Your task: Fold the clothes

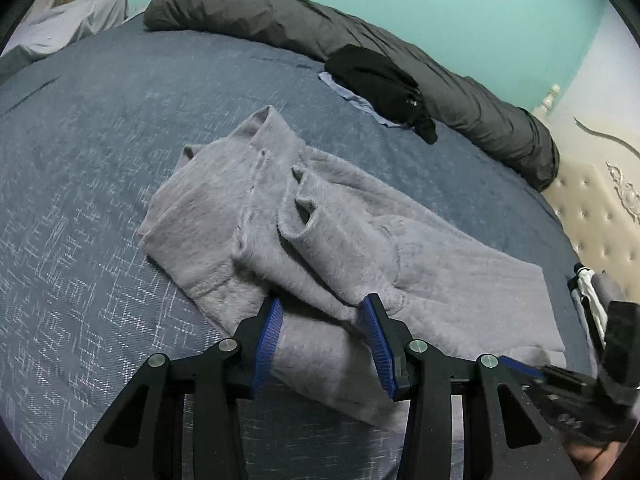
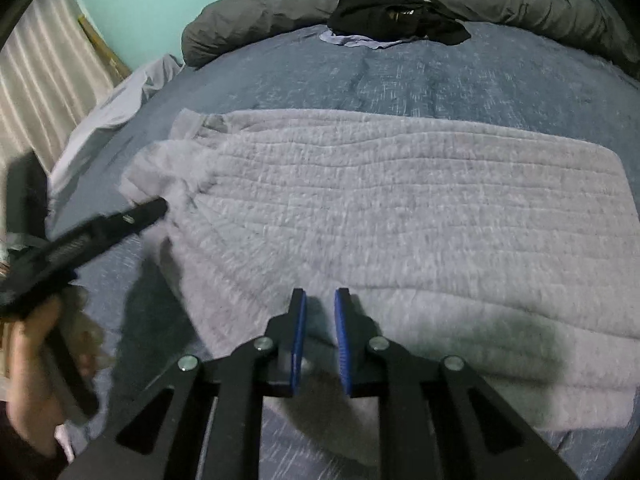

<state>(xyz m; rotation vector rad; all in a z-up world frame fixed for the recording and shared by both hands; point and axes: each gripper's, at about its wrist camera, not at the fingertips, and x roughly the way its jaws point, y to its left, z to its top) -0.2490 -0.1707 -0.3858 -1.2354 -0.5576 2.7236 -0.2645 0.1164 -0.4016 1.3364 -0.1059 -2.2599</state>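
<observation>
Both grippers down at the sweater's near edge

Your grey sweater (image 1: 304,224) lies on the blue bedspread (image 1: 100,152), its body laid flat and its sleeves and collar end bunched in folds on the left side. Your left gripper (image 1: 326,308) stands spread about halfway, with a fold of the sweater's near edge lying between its blue pads (image 1: 269,332); whether they press it you cannot tell. Your right gripper (image 2: 320,300) sits over the near hem with its jaws drawn close, a narrow gap between them, and fabric under the tips; a pinch cannot be confirmed. Across the bed, a black garment (image 1: 380,80) lies on a pale blue one, against a rolled dark duvet (image 1: 320,28)
</observation>
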